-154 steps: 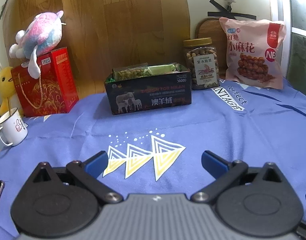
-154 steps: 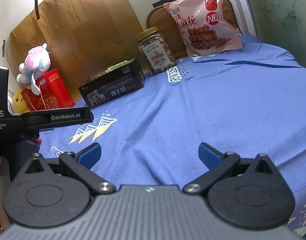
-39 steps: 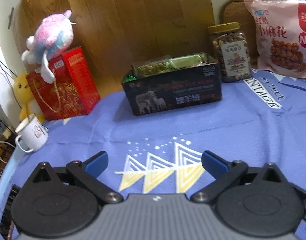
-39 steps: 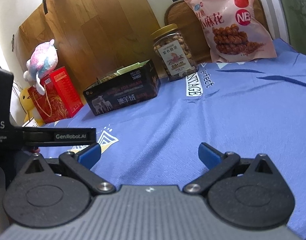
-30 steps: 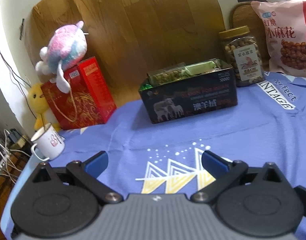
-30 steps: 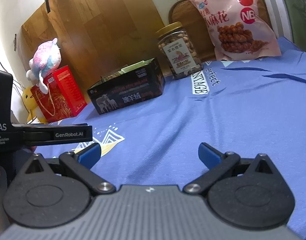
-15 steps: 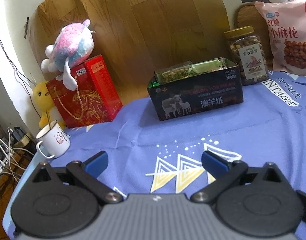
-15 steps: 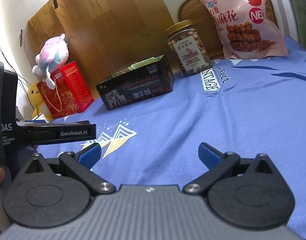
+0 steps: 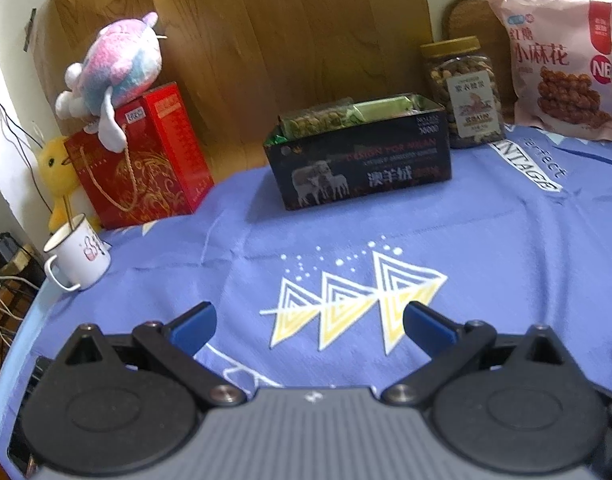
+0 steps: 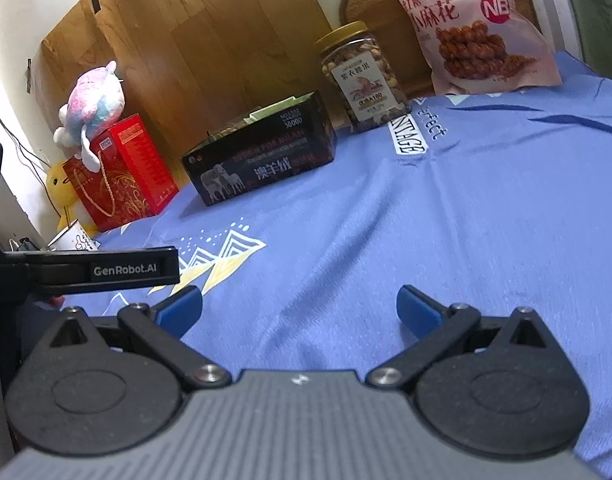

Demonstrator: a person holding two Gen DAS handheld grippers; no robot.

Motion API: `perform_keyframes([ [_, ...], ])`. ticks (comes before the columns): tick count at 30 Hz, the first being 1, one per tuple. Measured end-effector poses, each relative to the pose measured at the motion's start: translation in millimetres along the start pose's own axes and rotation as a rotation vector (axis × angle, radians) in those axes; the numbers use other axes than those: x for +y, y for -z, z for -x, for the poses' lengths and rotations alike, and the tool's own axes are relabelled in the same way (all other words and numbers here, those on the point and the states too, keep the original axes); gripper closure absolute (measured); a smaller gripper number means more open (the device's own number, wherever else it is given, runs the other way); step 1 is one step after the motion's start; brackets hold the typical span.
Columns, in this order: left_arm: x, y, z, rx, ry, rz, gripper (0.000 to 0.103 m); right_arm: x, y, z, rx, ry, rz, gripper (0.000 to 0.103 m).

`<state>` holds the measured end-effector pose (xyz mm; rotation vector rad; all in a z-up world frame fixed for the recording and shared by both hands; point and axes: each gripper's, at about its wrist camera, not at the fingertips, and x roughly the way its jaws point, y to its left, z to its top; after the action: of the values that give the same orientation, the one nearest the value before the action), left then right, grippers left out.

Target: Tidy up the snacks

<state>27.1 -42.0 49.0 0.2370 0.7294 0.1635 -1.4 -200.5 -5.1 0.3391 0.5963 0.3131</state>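
A black box (image 9: 362,164) holding green snack packets (image 9: 338,116) stands at the back middle of the blue cloth; it also shows in the right wrist view (image 10: 262,160). To its right stand a clear nut jar (image 9: 464,92) (image 10: 362,76) and a pink bag of fried twists (image 9: 562,64) (image 10: 478,28), leaning on the wall. My left gripper (image 9: 308,326) is open and empty, low over the cloth's triangle print. My right gripper (image 10: 298,306) is open and empty over bare cloth.
A red gift box (image 9: 142,156) with a plush toy (image 9: 114,68) on top stands at the back left, beside a yellow duck (image 9: 58,172) and a white mug (image 9: 76,258). The left gripper's body (image 10: 94,268) shows at the left of the right wrist view.
Both views have shifted slightly; the box, jar and bag sit a little further left than half a second ago. Both grippers stay open and empty.
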Motion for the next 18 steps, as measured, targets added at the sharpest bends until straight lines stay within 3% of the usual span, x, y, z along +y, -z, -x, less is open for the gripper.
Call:
perform_keyframes([
  [18, 6.5, 8.5, 1.6, 0.024, 0.007, 0.008, 0.0, -0.2, 1.6, 6.2, -0.036, 0.045, -0.018, 0.0],
])
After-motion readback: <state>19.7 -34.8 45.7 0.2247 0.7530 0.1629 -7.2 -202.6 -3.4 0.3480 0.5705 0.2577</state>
